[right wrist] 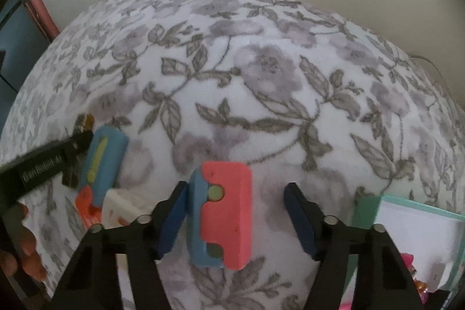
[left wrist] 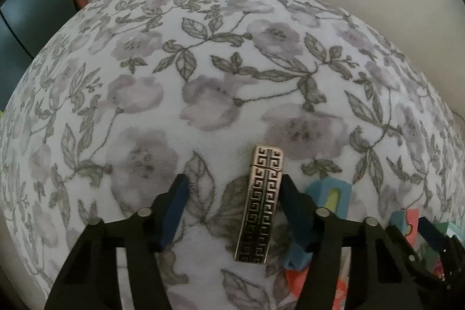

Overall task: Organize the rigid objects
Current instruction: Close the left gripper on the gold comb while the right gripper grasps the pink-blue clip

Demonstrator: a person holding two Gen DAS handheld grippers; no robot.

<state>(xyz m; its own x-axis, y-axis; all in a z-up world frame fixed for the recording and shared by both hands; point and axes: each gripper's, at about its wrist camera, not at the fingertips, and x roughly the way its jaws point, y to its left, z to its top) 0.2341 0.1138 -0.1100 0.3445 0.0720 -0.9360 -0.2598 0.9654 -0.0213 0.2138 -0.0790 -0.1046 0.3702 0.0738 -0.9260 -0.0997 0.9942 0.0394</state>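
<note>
Both grippers are spread wide, gripping nothing: the left gripper [left wrist: 232, 191] flanks a patterned metal bar [left wrist: 260, 204], the right gripper [right wrist: 235, 199] a pink-and-blue block [right wrist: 223, 214]. A teal box [right wrist: 412, 237] sits near right, contents unclear.

The only lettering sits on the black body of the left gripper [right wrist: 46, 161], seen at the left edge of the right wrist view: a pale printed line, blurred, apparently ending in "AI"; the rest cannot be read with any certainty. Nothing in the left wrist view carries readable text.
</note>
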